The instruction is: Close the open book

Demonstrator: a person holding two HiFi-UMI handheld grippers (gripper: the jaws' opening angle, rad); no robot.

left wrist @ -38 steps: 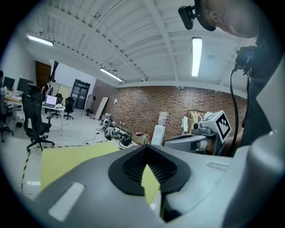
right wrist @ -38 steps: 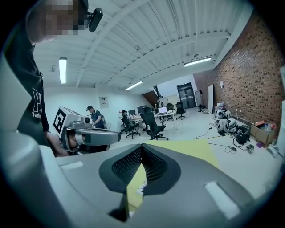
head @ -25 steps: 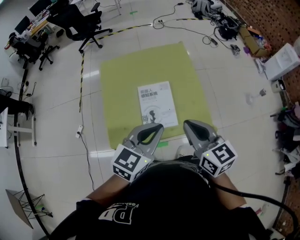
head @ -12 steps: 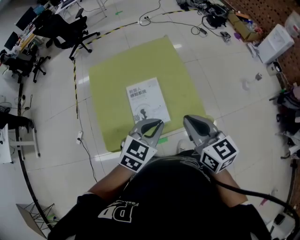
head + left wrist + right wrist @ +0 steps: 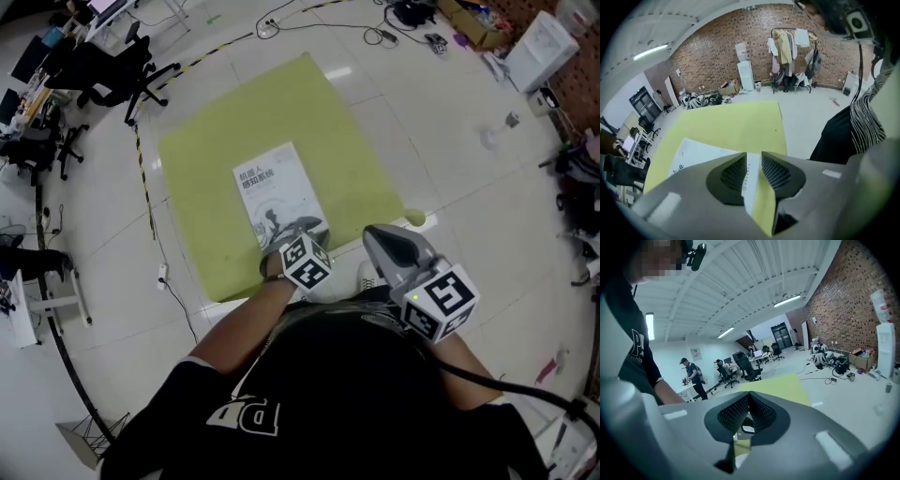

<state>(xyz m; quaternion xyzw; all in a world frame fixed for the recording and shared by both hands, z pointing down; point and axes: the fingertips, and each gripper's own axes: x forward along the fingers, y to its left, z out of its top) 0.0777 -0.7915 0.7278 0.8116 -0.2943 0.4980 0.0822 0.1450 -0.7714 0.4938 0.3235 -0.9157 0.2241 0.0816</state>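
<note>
We are holding the left tongs (image 5: 298, 227), narrowly parted and empty, over the book (image 5: 274, 195) toward the mat's (image 5: 206, 150) near edge. The right tongs (image 5: 373, 234) are resting clenched. Press lightly and squarely.

Glossy white tiled floor (image 5: 450, 187) carries everything. Flat on it, centre-left: square yellow-green mat (image 5: 216, 141), set at an angle to the tile lines. On the mat, twd its nearer edge, lies a thin white-covered book (image 5: 272, 192), closed, cover up w/ dark print. Yellow-and-black striped strip (image 5: 141, 164) runs along the floor just left of the mat. Black wheeled office chairs (image 5: 103, 70) stand top left. Loose black cables (image 5: 328, 25) trail over the tiles at top. White rectangular box (image 5: 536, 47) sits top right, well apart from the mat.
</note>
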